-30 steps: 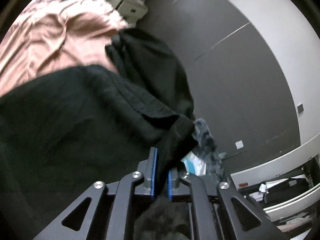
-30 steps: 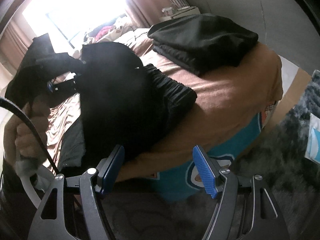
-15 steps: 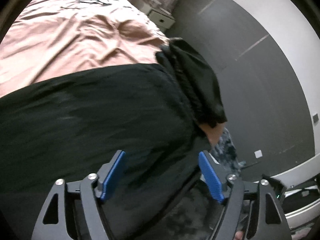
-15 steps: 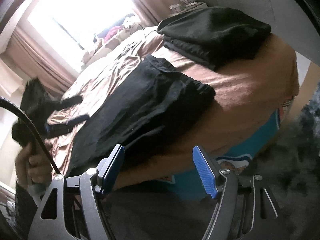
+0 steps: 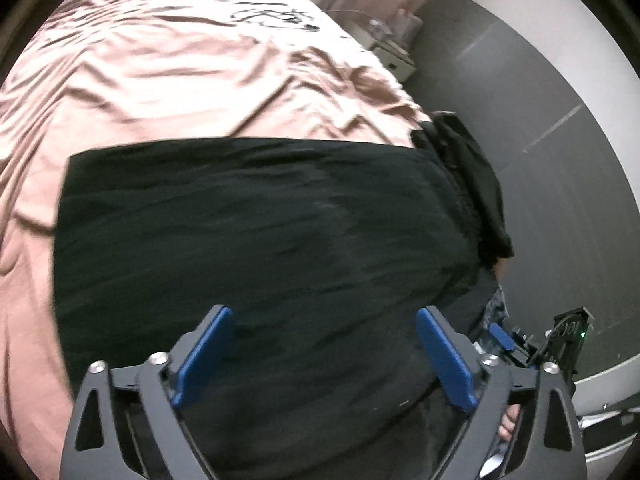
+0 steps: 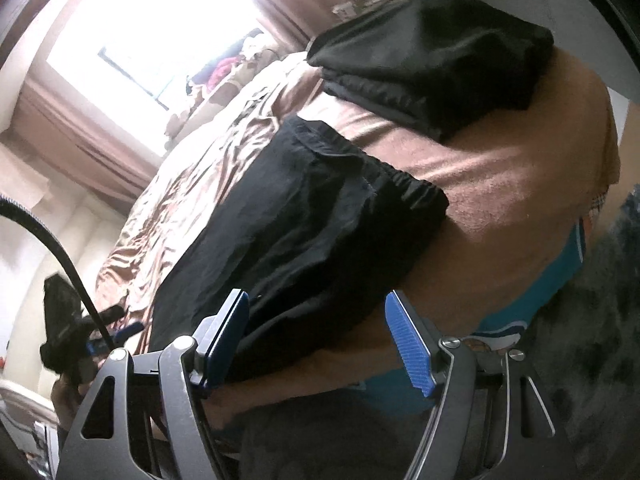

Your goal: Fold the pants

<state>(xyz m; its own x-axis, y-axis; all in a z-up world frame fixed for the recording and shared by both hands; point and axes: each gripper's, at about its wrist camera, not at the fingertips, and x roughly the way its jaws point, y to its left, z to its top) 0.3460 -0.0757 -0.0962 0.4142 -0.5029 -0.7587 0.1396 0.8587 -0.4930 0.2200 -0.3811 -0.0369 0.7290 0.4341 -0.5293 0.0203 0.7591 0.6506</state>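
Black pants (image 5: 256, 240) lie spread flat along the near edge of a bed with a pink-brown cover (image 5: 180, 64). They also show in the right wrist view (image 6: 296, 232), with the elastic waistband toward the right. My left gripper (image 5: 324, 356) is open and empty, held above the near edge of the pants. My right gripper (image 6: 316, 340) is open and empty, just off the bed's side by the waistband end. The left gripper shows in the right wrist view (image 6: 100, 340) at the far left, and the right gripper in the left wrist view (image 5: 532, 344) at the right edge.
A pile of folded black clothes (image 6: 432, 56) sits on the bed corner beyond the waistband; it also shows in the left wrist view (image 5: 476, 184). A dark furry rug (image 6: 592, 340) covers the floor beside the bed. A bright window (image 6: 152, 24) and a nightstand (image 5: 392, 52) are behind.
My left gripper let go of the pants' edge and opened. The pants dropped from hanging in the air to lying flat on the bed. Both grippers drew back slightly.
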